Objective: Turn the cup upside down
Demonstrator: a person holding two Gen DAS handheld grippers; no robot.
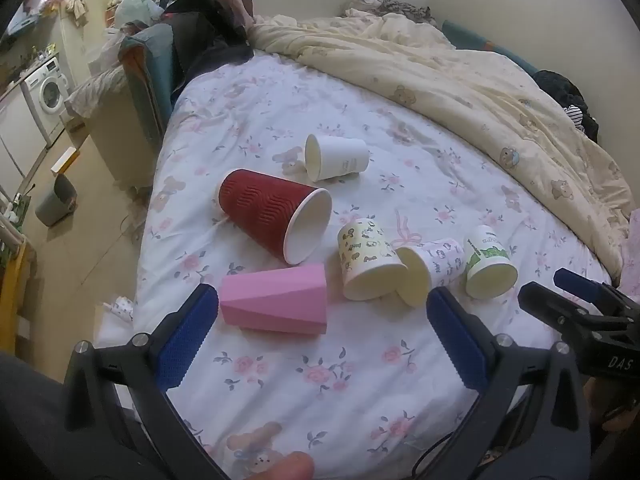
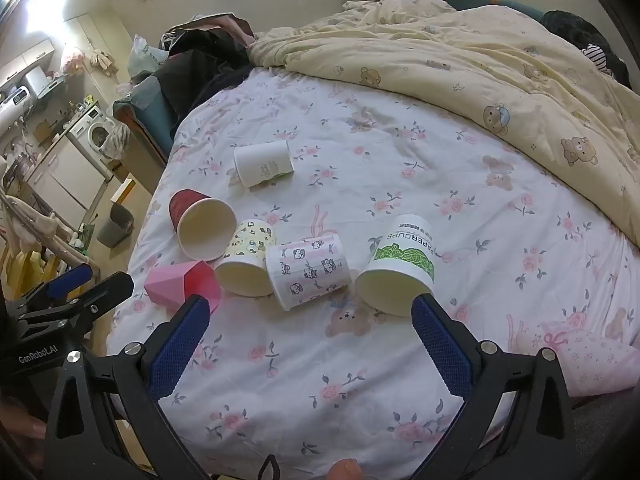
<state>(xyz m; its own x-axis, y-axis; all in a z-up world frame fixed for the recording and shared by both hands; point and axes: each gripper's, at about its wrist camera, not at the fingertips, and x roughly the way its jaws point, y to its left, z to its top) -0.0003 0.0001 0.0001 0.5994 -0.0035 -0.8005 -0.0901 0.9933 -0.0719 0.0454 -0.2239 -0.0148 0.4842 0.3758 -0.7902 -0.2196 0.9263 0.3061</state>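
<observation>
Several cups lie on their sides on the floral bed sheet (image 1: 320, 380). A pink faceted cup (image 1: 276, 300) lies just ahead of my left gripper (image 1: 320, 308), which is open and empty. A big red ribbed cup (image 1: 272, 216), a white cup (image 1: 336, 158), a yellow cartoon cup (image 1: 368, 260), a pink-print cup (image 1: 432, 268) and a green-print cup (image 1: 486, 264) lie beyond. My right gripper (image 2: 310, 316) is open and empty, with the green-print cup (image 2: 400, 264) by its right fingertip and the pink-print cup (image 2: 308, 270) ahead.
A cream bear-print duvet (image 1: 480, 92) is bunched along the far and right side of the bed. Dark clothes (image 1: 208, 28) pile at the far left corner. The bed's left edge drops to a tiled floor with a grey bin (image 1: 56, 200) and a washing machine (image 1: 48, 88).
</observation>
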